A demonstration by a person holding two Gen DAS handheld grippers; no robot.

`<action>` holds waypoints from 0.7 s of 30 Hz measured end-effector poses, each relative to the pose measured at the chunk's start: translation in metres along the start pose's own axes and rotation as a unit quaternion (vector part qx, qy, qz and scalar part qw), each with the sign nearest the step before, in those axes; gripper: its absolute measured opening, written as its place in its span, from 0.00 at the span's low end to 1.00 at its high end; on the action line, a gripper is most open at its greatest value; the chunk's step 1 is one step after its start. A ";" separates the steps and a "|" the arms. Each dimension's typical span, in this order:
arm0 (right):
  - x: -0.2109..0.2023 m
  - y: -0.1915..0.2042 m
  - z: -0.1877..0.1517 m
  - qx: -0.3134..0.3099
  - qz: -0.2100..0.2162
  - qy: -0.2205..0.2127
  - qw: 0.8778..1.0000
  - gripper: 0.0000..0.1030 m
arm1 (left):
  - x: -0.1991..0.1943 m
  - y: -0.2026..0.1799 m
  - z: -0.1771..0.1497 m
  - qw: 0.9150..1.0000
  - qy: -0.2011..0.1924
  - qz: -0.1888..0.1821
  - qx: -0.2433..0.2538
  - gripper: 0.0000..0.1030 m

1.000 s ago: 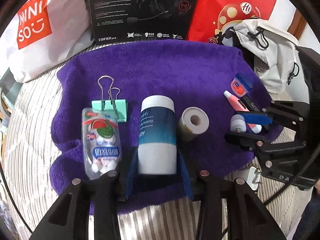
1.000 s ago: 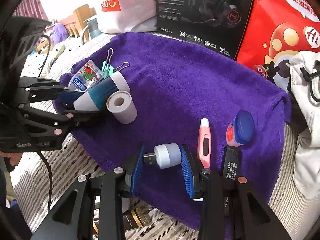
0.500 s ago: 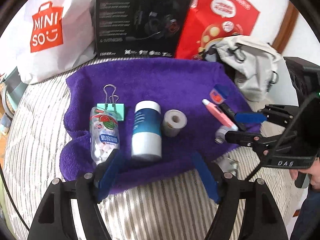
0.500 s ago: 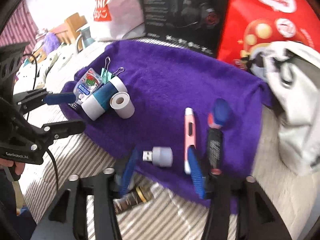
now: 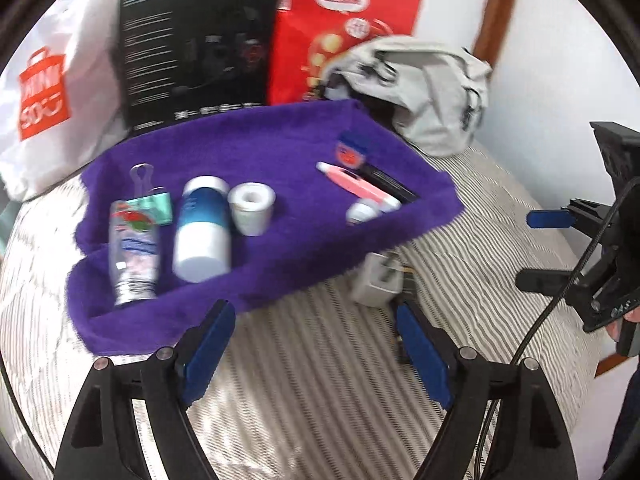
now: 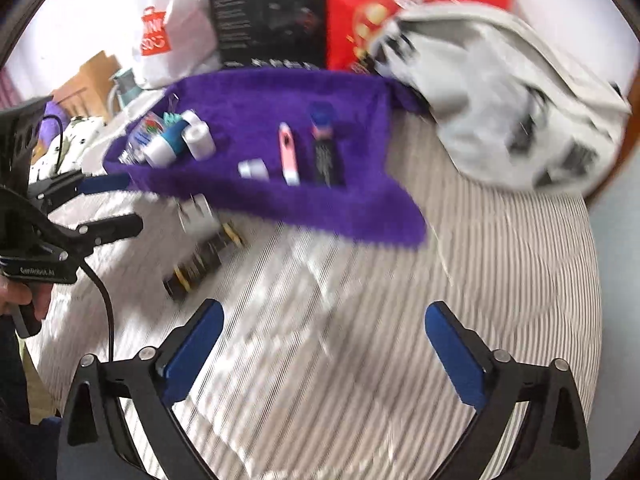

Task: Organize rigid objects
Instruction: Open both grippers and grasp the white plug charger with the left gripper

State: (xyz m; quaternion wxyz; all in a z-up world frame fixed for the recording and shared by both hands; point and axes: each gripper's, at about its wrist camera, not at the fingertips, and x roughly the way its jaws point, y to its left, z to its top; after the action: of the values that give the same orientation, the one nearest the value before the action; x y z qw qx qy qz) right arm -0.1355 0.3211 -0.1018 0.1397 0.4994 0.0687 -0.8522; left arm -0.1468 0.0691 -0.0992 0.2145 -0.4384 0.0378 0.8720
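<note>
**Both tongs apart above the striped bed**

The left tongs (image 5: 316,344) stand wide apart and hold nothing, over the striped bed cover (image 5: 320,380) just in front of the purple towel (image 5: 260,152). The right tongs (image 6: 324,348) are likewise spread and empty, over bare stripes well back from the towel. On the towel lie, in a row, a candy bottle (image 5: 134,248) over a green binder clip (image 5: 156,204), a blue-and-white tube (image 5: 204,232), a tape roll (image 5: 252,208), a small USB plug (image 5: 360,212), a pink pen (image 5: 356,188) and a blue-capped jar (image 5: 350,150). A white charger (image 5: 376,280) sits off the towel's near edge. Both views are motion-blurred.
</note>
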 end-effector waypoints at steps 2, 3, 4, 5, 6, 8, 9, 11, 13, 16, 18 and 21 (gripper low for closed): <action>-0.003 -0.006 -0.016 0.025 -0.003 0.004 1.000 0.98 | 0.007 -0.012 -0.002 1.000 -0.001 0.002 0.017 0.80; -0.004 -0.009 -0.023 0.039 -0.003 0.006 0.999 0.98 | 0.010 -0.017 -0.003 1.000 0.000 0.005 0.025 0.80; -0.004 -0.011 -0.028 0.050 -0.005 0.006 0.999 0.98 | 0.013 -0.021 -0.003 0.999 0.002 0.009 0.034 0.80; -0.005 -0.011 -0.033 0.057 -0.009 0.004 0.998 0.98 | 0.016 -0.025 -0.003 0.999 0.002 0.014 0.041 0.80; -0.006 -0.012 -0.037 0.061 -0.012 0.002 0.998 0.98 | 0.019 -0.029 -0.004 0.999 0.001 0.017 0.048 0.80; -0.006 -0.012 -0.043 0.070 -0.014 0.000 0.997 0.98 | 0.023 -0.033 -0.004 0.999 -0.001 0.013 0.050 0.80; -0.006 -0.012 -0.045 0.074 -0.015 0.000 0.997 0.98 | 0.025 -0.034 -0.005 0.999 -0.002 0.013 0.050 0.80; -0.005 -0.013 -0.049 0.083 -0.018 0.000 0.996 0.98 | 0.027 -0.035 -0.006 0.998 -0.002 0.021 0.053 0.76; -0.006 -0.014 -0.053 0.089 -0.016 -0.001 0.996 0.98 | 0.029 -0.035 -0.006 0.998 -0.004 0.023 0.052 0.60; -0.005 -0.014 -0.058 0.092 -0.011 -0.001 0.996 0.98 | 0.033 -0.031 -0.005 0.999 -0.002 0.015 0.038 0.57; -0.004 -0.013 -0.061 0.092 -0.010 0.002 0.996 0.98 | 0.035 -0.031 -0.005 0.999 -0.001 0.009 0.038 0.53; -0.003 -0.012 -0.066 0.097 -0.007 0.006 0.995 0.98 | 0.036 -0.032 -0.005 0.999 -0.005 0.012 0.041 0.49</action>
State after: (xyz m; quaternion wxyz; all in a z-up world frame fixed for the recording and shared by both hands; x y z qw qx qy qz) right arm -0.0828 0.3496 -0.1323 0.0846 0.5153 -0.0101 -0.8527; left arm -0.1491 0.1089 -0.1267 0.2216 -0.4248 0.0777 0.8743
